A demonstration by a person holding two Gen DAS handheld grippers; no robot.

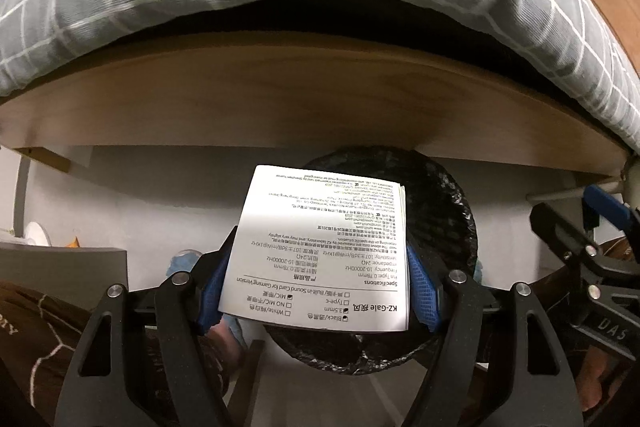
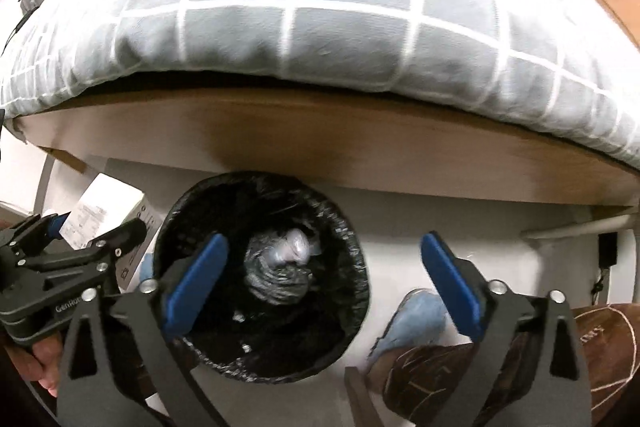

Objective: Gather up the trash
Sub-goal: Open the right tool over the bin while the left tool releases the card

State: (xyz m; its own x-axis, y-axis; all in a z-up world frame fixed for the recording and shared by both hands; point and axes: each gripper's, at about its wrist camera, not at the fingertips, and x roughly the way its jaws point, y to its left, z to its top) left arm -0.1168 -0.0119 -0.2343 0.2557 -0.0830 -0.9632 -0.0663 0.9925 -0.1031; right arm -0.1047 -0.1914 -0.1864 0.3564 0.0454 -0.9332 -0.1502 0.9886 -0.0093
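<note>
My left gripper (image 1: 320, 291) is shut on a white printed leaflet (image 1: 320, 247) and holds it above a round bin lined with a black bag (image 1: 452, 223). The leaflet also shows in the right wrist view (image 2: 92, 219), held by the left gripper (image 2: 96, 239). My right gripper (image 2: 324, 279) is open and empty, hanging over the bin (image 2: 260, 275). A crumpled clear plastic wad (image 2: 288, 255) lies inside the bin. The right gripper shows at the right edge of the left wrist view (image 1: 580, 227).
A bed with a grey checked duvet (image 2: 320, 23) and a wooden side board (image 2: 320, 135) stands just behind the bin. The person's feet in blue slippers (image 2: 416, 319) and brown trousers (image 2: 520, 367) are beside the bin on the white floor.
</note>
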